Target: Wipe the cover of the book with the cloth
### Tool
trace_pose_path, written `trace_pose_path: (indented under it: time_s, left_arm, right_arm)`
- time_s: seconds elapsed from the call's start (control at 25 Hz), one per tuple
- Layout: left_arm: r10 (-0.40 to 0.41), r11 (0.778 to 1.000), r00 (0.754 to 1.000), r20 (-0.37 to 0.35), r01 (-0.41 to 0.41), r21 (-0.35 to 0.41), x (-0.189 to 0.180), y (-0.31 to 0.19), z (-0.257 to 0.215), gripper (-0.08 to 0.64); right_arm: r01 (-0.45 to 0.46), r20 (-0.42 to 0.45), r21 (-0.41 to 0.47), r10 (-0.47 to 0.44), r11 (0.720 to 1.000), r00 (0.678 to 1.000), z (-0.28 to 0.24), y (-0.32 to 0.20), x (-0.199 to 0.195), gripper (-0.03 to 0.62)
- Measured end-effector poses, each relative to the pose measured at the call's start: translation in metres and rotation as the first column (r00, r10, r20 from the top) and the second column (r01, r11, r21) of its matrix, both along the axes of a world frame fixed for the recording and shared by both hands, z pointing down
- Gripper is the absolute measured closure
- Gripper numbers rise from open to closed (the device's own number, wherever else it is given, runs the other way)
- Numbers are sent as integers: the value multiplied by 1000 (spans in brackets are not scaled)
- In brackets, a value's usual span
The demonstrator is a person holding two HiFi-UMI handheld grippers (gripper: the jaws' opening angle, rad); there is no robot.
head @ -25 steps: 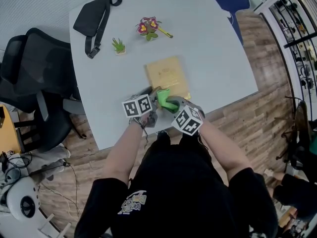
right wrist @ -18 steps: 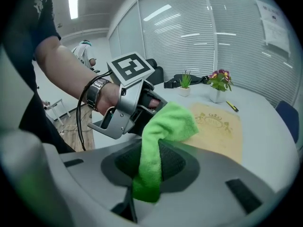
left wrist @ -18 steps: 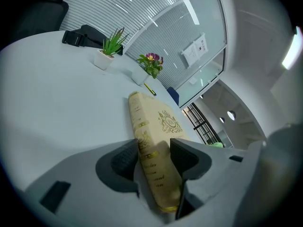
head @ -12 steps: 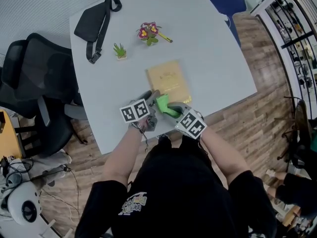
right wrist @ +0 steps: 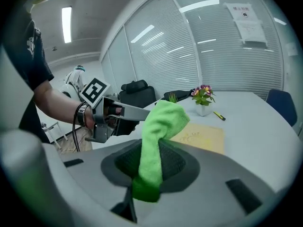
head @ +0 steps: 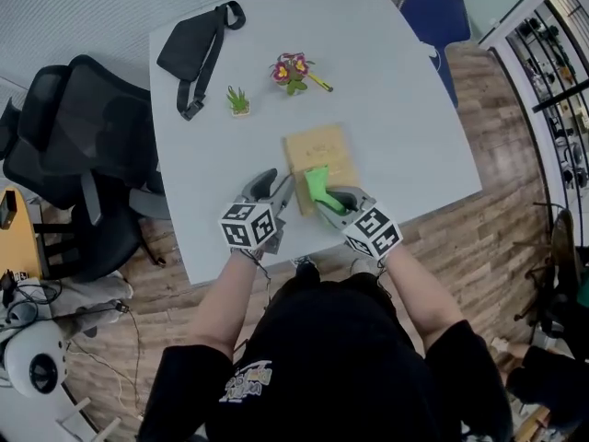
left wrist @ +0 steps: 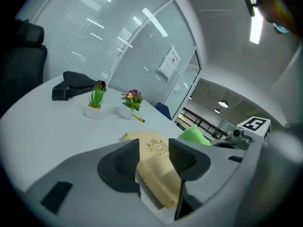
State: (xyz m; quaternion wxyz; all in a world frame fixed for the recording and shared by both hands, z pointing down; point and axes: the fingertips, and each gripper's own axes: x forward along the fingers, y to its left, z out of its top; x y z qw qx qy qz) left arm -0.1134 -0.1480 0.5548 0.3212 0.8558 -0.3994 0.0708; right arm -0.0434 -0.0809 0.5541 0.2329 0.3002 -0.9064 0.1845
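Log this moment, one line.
right gripper: shut on cloth | left gripper: jaws open, just narrowed, empty | book: flat on table

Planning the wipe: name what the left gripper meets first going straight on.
Likely the book: it shows between the jaws of the left gripper, which stand apart and have just closed slightly, touching nothing. Depth is unclear.

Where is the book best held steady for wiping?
Probably its near left corner, coming low from the person's side. The book lies flat, so only its thin edge offers a grip, and that corner leaves the cover free for the cloth.
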Motion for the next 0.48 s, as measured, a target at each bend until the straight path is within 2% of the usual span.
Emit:
trace_pose_path:
  time_s: [0.16, 0.28, 0.48]
  left_arm:
    - [-2, 994, 998, 69, -6, 110, 6, 12, -31, 410]
    - [-45, 982, 993, 112, 24, 185, 13, 23, -55, 444]
    - [-154, 943, 971, 183, 89, 320, 32, 47, -94, 527]
  right_arm:
    - [26, 30, 46, -28, 999, 999, -22, -6, 9, 495]
    - [46, 55, 81, -50, 996, 997, -39, -6, 19, 495]
    - [60, 104, 133, -74, 989, 992, -68, 4, 46, 495]
